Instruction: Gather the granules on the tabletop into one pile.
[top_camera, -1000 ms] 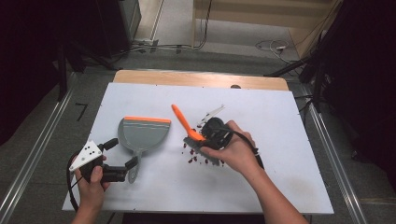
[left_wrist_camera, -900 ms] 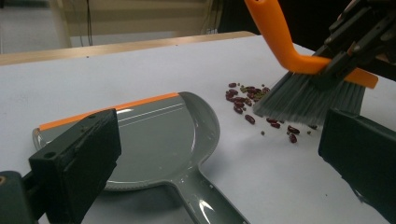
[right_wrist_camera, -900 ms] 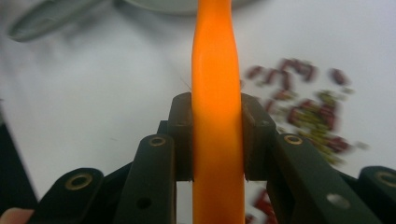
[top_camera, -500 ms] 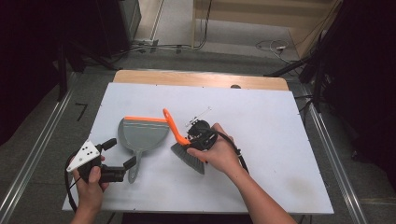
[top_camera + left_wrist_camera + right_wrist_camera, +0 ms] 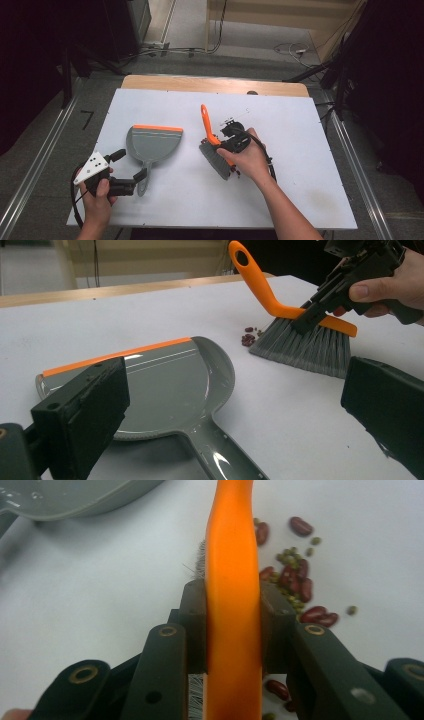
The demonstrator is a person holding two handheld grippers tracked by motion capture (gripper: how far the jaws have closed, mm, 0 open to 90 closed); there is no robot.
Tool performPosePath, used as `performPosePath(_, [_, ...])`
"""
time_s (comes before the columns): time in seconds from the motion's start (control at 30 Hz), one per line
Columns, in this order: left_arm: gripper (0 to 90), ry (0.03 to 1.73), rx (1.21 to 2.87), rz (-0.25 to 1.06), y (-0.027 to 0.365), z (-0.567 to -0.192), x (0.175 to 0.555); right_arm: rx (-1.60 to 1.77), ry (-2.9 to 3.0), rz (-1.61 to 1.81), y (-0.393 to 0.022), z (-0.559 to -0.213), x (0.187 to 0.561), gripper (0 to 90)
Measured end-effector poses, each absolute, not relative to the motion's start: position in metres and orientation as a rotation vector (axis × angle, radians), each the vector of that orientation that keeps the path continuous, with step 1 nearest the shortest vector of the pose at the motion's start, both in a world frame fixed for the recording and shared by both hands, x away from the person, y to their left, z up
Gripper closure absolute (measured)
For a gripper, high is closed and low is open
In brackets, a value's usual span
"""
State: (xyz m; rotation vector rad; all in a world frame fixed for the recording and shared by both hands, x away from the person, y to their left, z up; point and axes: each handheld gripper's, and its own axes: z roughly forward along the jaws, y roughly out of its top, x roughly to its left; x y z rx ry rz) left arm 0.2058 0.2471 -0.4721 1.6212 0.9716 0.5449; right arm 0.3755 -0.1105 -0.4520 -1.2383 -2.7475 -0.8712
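A grey dustpan (image 5: 152,142) with an orange lip lies left of centre on the white table (image 5: 300,190). Its handle points toward the person. My left gripper (image 5: 129,165) is open, and the pan's handle (image 5: 220,455) lies between its wide-apart jaws, untouched. My right gripper (image 5: 226,142) is shut on the orange back of a hand brush (image 5: 207,125). The grey bristles (image 5: 310,345) rest on the table right of the pan. Red and green beans (image 5: 292,575) lie scattered beside the bristles, with a few (image 5: 248,337) between brush and pan.
A wooden strip (image 5: 210,84) runs along the table's far edge. Cables lie on the floor (image 5: 165,50) beyond it. Metal rails (image 5: 360,170) flank the table. White surface lies right of and in front of the brush.
The right gripper swung the brush left toward the dustpan, then back right and down. The brush handle now points away from the person. The left gripper and dustpan stayed put.
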Motion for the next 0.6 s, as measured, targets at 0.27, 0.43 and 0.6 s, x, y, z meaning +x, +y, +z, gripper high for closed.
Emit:
performPosePath(0.27, [0.0,0.978,1.637,0.554,0.247,-0.473,0.207,-1.351,-2.702,-0.891,-0.130,-0.453,0.381,68.2])
performPosePath(0.43, [0.0,0.979,1.636,0.556,0.246,-0.474,0.207,-1.395,-2.683,-0.900,-0.140,-0.454,0.382,68.1])
performPosePath(0.6, [0.0,0.981,1.637,0.556,0.246,-0.474,0.206,-1.440,-2.662,-0.913,-0.148,-0.455,0.383,68.1])
